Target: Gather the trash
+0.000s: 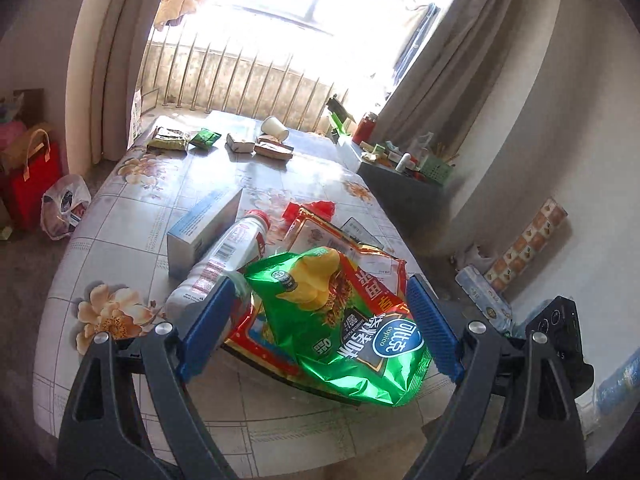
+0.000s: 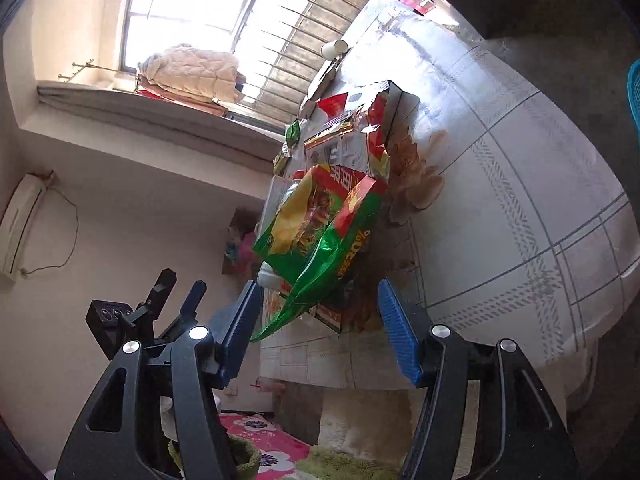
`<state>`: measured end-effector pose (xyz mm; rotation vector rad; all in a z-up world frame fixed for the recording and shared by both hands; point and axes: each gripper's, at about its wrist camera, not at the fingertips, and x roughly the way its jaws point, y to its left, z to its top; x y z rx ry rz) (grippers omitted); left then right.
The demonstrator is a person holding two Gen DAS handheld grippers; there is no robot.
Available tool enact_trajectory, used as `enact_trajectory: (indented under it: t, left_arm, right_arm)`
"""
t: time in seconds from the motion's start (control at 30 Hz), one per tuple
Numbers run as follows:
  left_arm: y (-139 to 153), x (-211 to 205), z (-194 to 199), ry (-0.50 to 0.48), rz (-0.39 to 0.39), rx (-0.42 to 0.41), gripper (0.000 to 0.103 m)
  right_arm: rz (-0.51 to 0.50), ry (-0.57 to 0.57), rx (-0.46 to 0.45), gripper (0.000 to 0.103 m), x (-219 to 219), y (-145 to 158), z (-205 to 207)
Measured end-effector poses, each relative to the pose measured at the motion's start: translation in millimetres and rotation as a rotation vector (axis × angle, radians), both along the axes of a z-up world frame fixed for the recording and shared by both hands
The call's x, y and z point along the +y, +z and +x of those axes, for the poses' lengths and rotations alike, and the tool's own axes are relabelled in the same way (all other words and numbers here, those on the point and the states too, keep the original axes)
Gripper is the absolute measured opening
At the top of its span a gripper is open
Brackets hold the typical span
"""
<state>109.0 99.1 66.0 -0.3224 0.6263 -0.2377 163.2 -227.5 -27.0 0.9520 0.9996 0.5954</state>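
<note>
A green crisp bag lies on a red snack bag on the floral table. A white plastic bottle and a blue-white box lie to their left. My left gripper is open, its blue pads on either side of the green bag. In the rolled right wrist view my right gripper is open just short of the green bag, with the red bag beyond. The left gripper also shows there.
At the table's far end lie snack packets, small boxes and a tipped paper cup. A cluttered side shelf stands right. Bags sit on the floor left. A window railing is behind.
</note>
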Motion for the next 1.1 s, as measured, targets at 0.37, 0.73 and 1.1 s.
enact_trajectory:
  t: [0.37, 0.73, 1.1]
  left_arm:
    - [-56, 14, -12, -0.067, -0.034, 0.083, 0.059]
    - [-76, 26, -14, -0.091, -0.104, 0.130, 0.048]
    - [-89, 17, -8, -0.048, -0.044, 0.176, 0.048]
  right_arm:
    - [-0.036, -0.052, 0.111, 0.048, 41, -14, 31]
    - [0.023, -0.065, 0.092, 0.017, 23, -16, 31]
    - [0.074, -0.175, 0.053, 0.011, -40, -11, 6]
